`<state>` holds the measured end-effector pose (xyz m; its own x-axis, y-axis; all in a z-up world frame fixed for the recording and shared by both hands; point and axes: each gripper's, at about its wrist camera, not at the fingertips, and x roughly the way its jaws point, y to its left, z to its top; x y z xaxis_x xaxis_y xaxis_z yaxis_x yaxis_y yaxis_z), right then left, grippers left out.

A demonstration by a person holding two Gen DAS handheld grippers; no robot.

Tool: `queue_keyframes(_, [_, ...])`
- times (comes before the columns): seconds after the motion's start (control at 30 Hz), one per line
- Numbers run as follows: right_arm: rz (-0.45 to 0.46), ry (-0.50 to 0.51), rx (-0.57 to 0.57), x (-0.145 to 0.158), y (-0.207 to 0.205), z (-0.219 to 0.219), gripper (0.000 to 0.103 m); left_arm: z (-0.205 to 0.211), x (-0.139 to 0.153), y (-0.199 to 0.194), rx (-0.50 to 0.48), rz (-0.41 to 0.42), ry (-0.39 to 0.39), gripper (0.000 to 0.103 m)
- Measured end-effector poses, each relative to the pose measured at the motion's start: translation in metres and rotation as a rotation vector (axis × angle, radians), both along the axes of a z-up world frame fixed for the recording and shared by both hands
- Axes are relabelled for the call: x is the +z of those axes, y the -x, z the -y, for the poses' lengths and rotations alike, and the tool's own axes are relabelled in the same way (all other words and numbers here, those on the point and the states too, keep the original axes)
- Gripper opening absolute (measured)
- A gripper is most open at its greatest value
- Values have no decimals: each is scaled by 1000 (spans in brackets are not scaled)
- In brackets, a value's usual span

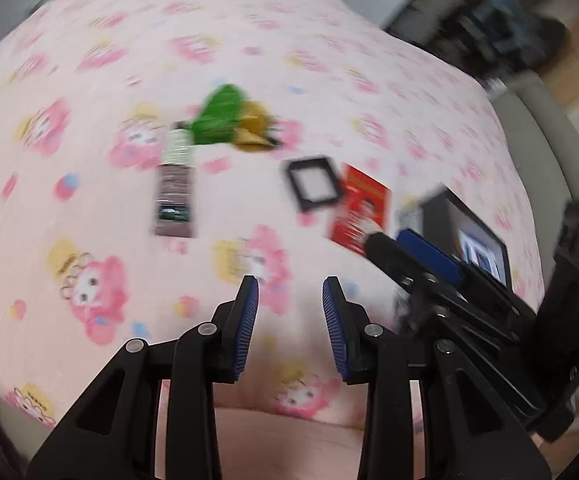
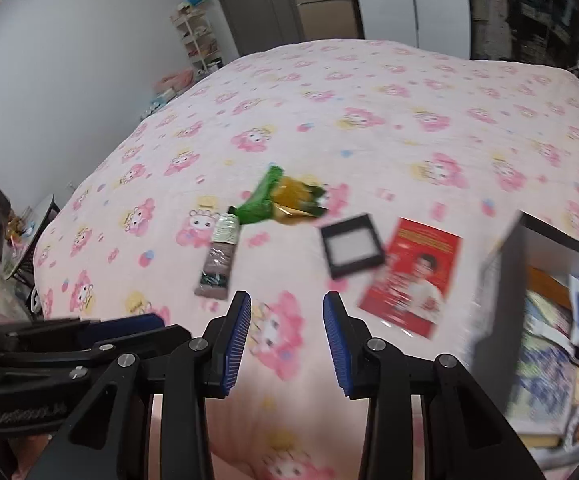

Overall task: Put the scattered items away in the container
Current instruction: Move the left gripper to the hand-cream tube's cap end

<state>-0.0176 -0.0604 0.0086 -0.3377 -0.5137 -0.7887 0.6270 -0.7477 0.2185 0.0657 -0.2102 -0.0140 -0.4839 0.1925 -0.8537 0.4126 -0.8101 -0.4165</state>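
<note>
Blue-padded fingers (image 1: 249, 320) of the left gripper (image 1: 289, 322) stand apart with nothing between them, hovering low over the pink cartoon-print bedspread (image 1: 89, 208) and pointing forward across the bed. Just beside it the right gripper (image 2: 287, 338) holds the same pose — jaws parted, empty, level above the cloth; in the left wrist view it reaches in from the right side toward the container. That container (image 2: 501, 300), a pale-walled box with a dark rim, sits on the bed at the right, already holding books and packets, though blur hides what exactly they are. Beyond the fingertips the scattered items lie on the bedspread. Nearest is a red booklet (image 2: 411, 276) with a printed figure, just beside the container. A small black square frame (image 2: 351, 246) lies touching or nearly touching the booklet's left edge. Farther left rests a grey-brown tube (image 2: 219, 258), its dark cap pointing away. Behind the tube, a green packet (image 2: 259, 198) and a yellow packet (image 2: 297, 200) lie together, overlapping. Past the bed in the right wrist view stand a white shelf rack (image 2: 197, 36) against the wall and a grey door (image 2: 257, 0).
</note>
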Motion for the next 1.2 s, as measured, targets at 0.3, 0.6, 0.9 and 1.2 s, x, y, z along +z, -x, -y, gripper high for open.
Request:
queue_keyframes(0.3, [142, -86, 89, -68, 20, 72, 34, 75, -58, 26, 104, 91, -85, 33])
queue_keyframes(0.6, [174, -124, 206, -107, 20, 104, 38, 104, -111, 55, 138, 198, -146, 34])
queue_keyframes(0.9, [216, -148, 155, -127, 34, 79, 38, 92, -129, 88, 114, 301, -87, 31])
queue_keyframes(1.2, [202, -80, 56, -96, 33, 13, 38, 66, -103, 80, 157, 278, -117, 13])
